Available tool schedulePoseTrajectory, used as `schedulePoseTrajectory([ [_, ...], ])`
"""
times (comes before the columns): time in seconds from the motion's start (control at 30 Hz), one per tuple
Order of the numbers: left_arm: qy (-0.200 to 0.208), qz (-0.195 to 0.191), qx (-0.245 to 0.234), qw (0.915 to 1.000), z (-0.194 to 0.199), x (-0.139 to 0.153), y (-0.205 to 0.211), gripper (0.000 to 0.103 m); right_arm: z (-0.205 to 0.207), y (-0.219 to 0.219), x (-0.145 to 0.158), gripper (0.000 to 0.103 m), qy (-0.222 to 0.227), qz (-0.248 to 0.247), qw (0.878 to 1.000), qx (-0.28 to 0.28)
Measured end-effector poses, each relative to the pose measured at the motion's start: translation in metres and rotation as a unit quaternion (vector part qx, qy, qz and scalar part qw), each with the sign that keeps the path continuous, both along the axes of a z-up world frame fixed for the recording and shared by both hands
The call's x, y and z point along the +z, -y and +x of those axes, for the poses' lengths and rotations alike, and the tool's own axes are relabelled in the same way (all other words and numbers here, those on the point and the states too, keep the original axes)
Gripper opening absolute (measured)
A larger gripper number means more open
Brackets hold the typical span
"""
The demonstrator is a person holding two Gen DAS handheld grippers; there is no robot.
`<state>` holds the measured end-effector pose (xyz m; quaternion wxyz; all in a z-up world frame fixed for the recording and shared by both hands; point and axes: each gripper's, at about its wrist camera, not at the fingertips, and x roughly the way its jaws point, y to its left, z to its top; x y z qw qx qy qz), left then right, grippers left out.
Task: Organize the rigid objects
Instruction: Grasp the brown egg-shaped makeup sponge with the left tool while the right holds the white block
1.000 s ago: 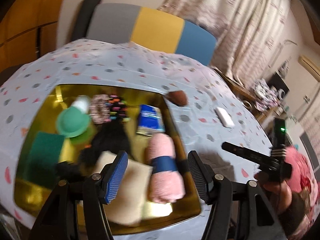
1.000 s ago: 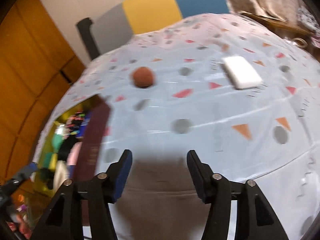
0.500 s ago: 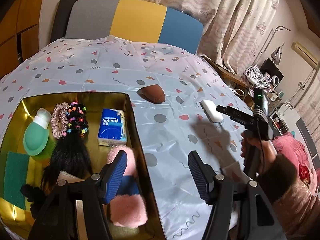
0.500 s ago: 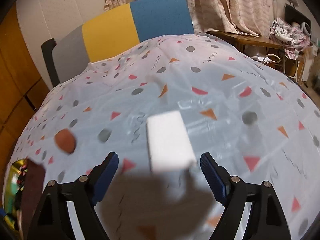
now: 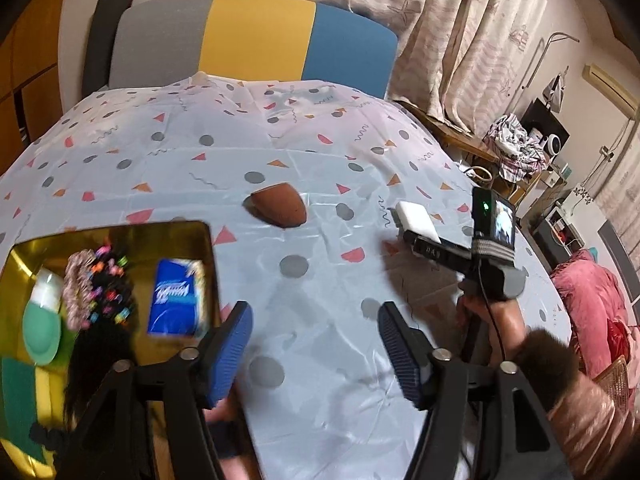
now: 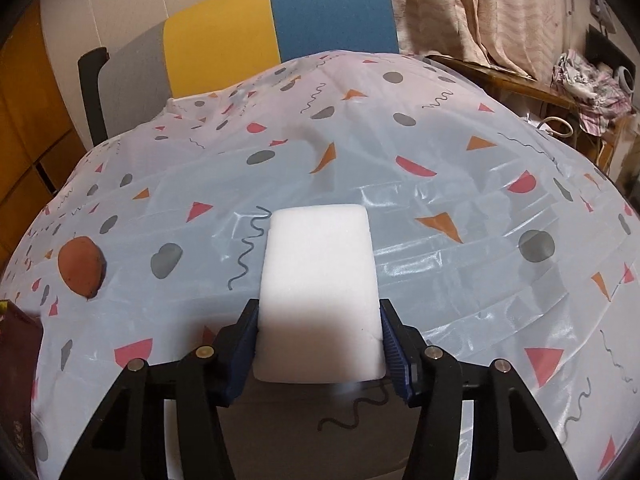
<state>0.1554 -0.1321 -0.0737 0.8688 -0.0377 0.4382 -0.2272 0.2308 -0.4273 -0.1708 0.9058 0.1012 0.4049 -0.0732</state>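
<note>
A white foam block (image 6: 318,280) lies on the patterned tablecloth; it also shows in the left wrist view (image 5: 416,218). My right gripper (image 6: 318,332) has both blue pads against the block's near sides, closed on it. A brown egg-shaped sponge (image 5: 278,209) lies mid-table, left of the block; it also shows in the right wrist view (image 6: 80,266). My left gripper (image 5: 314,344) is open and empty above the cloth, just right of the gold tray (image 5: 208,240). The right gripper (image 5: 404,226) is seen from the left wrist view at the block.
The gold tray holds a blue tissue pack (image 5: 176,304), hair ties (image 5: 96,288), a green bottle (image 5: 42,320), a black hairpiece and a green pad. A grey, yellow and blue chair (image 5: 248,40) stands behind the table. Curtains and clutter are to the right.
My right gripper moved forward over the white block and its jaws narrowed onto it. My left gripper swung right, off the tray and over the cloth.
</note>
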Motion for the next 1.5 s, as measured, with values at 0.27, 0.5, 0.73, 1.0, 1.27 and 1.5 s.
schedulePoseTrajectory([
  [0.27, -0.009, 0.055, 0.012, 0.9984, 0.066, -0.013, 0.044, 0.081, -0.002, 0.0, -0.002, 0.057, 0.006, -0.002, 1.0, -0.001],
  [0.5, -0.043, 0.091, 0.055, 0.9934, 0.125, -0.037, 0.062, 0.083, -0.003, 0.002, -0.003, 0.058, 0.013, 0.005, 1.0, -0.002],
  [0.73, -0.081, 0.108, 0.097, 0.986, 0.174, -0.07, 0.07, 0.083, -0.004, 0.002, -0.003, 0.058, 0.016, 0.008, 1.0, -0.001],
  [1.0, -0.096, 0.075, 0.104, 0.9871, 0.185, -0.094, 0.066, 0.058, -0.004, 0.003, -0.004, 0.058, 0.02, 0.01, 1.0, -0.002],
  [1.27, -0.07, 0.04, 0.09, 0.9927, 0.163, -0.079, 0.065, 0.046, -0.005, 0.0, -0.004, 0.058, 0.019, 0.003, 1.0, -0.002],
  [1.5, -0.064, -0.012, 0.074, 0.9951, 0.12, -0.055, 0.047, 0.046, -0.004, -0.002, -0.004, 0.058, 0.016, -0.006, 1.0, -0.003],
])
